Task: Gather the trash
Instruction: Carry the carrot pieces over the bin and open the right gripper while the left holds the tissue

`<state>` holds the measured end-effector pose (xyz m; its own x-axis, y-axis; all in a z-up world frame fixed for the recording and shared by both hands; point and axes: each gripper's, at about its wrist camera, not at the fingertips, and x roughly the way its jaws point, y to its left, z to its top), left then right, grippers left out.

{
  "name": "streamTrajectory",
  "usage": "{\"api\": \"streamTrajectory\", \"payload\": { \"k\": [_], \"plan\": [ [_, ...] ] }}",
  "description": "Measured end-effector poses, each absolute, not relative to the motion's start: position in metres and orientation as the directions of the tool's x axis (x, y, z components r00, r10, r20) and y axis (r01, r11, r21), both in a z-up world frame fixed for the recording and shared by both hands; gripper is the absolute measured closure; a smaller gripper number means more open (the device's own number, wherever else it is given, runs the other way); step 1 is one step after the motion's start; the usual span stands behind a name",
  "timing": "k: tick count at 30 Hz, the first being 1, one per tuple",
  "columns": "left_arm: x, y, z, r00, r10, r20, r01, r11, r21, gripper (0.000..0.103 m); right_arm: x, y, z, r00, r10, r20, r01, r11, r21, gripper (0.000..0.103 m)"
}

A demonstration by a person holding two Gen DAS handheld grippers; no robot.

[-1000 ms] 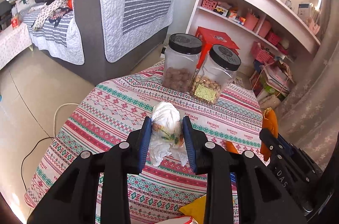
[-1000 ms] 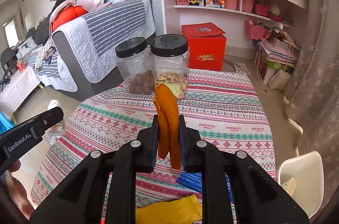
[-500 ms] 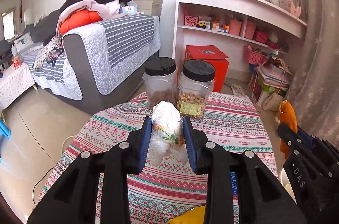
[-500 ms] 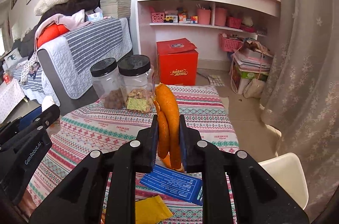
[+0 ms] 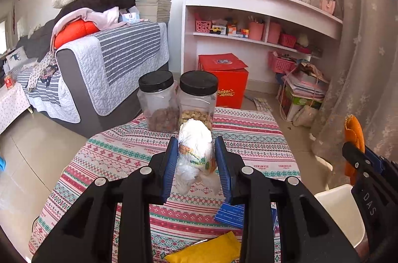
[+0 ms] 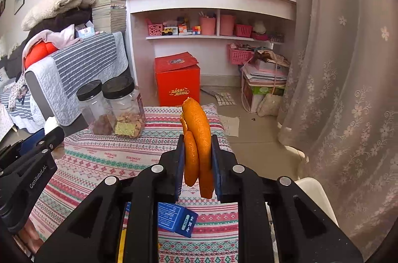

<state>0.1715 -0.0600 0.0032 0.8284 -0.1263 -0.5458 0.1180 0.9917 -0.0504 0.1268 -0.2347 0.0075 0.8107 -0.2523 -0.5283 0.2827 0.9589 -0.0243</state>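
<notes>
My left gripper [image 5: 196, 156] is shut on a crumpled white wrapper with orange print [image 5: 195, 151], held above the patterned tablecloth [image 5: 119, 153]. My right gripper [image 6: 197, 158] is shut on curled orange peel [image 6: 197, 136], also held over the cloth. In the left wrist view the peel [image 5: 354, 136] and the right gripper's fingers [image 5: 355, 158] show at the right edge. The left gripper's fingers [image 6: 47, 141] reach in from the left in the right wrist view. A yellow packet [image 5: 211, 249] and a blue box [image 6: 177, 219] lie on the table below the grippers.
Two clear jars with black lids [image 5: 199, 98] [image 5: 158, 98] stand at the table's far edge. A white chair [image 5: 340, 210] sits to the right of the table by the curtain [image 6: 343, 88]. Behind are a grey sofa [image 5: 107, 68], a red box [image 5: 227, 81] and white shelves [image 5: 261, 14].
Both grippers have swung to the right and risen a little, each still holding its item; the jars drifted left in both views and the white chair and curtain came into view.
</notes>
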Motion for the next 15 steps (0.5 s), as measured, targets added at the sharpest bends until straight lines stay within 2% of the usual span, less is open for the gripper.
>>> {"api": "streamTrajectory", "payload": {
  "k": [15],
  "plan": [
    [0.156, -0.134, -0.007, 0.793, -0.215, -0.57, 0.243, 0.97, -0.026, 0.071, 0.075, -0.349, 0.0, 0.711, -0.434, -0.553, 0.487, 0.872, -0.059, 0.081]
  ]
}}
